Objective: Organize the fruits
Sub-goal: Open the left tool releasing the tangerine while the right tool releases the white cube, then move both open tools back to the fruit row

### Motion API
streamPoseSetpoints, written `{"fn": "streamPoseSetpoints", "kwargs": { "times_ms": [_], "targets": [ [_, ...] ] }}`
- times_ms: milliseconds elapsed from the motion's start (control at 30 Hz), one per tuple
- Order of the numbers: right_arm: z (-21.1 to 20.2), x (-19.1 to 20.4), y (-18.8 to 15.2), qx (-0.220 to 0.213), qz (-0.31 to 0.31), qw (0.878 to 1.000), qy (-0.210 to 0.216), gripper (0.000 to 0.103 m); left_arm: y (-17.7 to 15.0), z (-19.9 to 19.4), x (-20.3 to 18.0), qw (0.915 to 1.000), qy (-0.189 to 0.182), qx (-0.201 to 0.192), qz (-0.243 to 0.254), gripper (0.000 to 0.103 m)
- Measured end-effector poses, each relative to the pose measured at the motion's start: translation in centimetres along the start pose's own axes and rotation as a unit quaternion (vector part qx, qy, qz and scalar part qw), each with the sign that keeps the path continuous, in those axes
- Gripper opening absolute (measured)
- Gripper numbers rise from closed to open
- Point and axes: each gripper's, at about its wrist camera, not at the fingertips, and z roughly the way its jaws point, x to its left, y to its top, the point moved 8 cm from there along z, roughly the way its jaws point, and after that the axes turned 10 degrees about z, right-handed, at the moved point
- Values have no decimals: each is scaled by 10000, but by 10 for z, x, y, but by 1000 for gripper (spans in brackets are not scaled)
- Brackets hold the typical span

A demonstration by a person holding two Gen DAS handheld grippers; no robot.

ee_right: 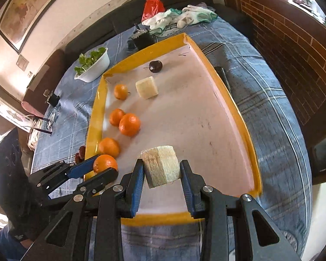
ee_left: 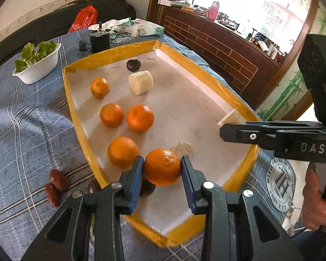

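Orange (ee_left: 162,167) clamped between pads of left hand-held gripper (ee_left: 162,169), above near end of yellow-rimmed tray (ee_left: 75,108). Right hand-held gripper (ee_right: 162,171) grips pale cut chunk (ee_right: 160,165), long axis roughly upright. Orange row (ee_left: 122,151) runs far along tray's left wall, so left is nearer; second chunk (ee_right: 147,89) lies far, w/ dark fruit (ee_right: 155,66). Only left view shows a hand (ee_left: 315,198) on right handle.
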Motion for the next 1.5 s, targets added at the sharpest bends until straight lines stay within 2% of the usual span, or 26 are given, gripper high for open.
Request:
{"fn": "streamPoseSetpoints", "kwargs": {
  "times_ms": [200, 633, 933, 1033, 1267, 1500],
  "targets": [
    [27, 5, 22, 200, -109, 9997, -27, 36, 11, 16, 9, 9998, 75, 24, -175, 33],
    [57, 4, 34, 410, -227, 9988, -115, 37, 22, 35, -4, 9998, 157, 126, 82, 33],
    [52, 2, 36, 312, -205, 9992, -149, 37, 22, 41, 1, 9996, 210, 191, 57, 35],
    [43, 1, 37, 225, -162, 9995, -149, 37, 23, 39, 1, 9997, 210, 127, 45, 53],
    [17, 1, 30, -18, -32, 9999, -136, 37, 22, 23, -3, 9998, 187, 22, 45, 54],
    [-3, 18, 11, -147, -47, 9999, -43, 37, 11, -19, -6, 9994, 165, -282, 115, 54]
  ]
}}
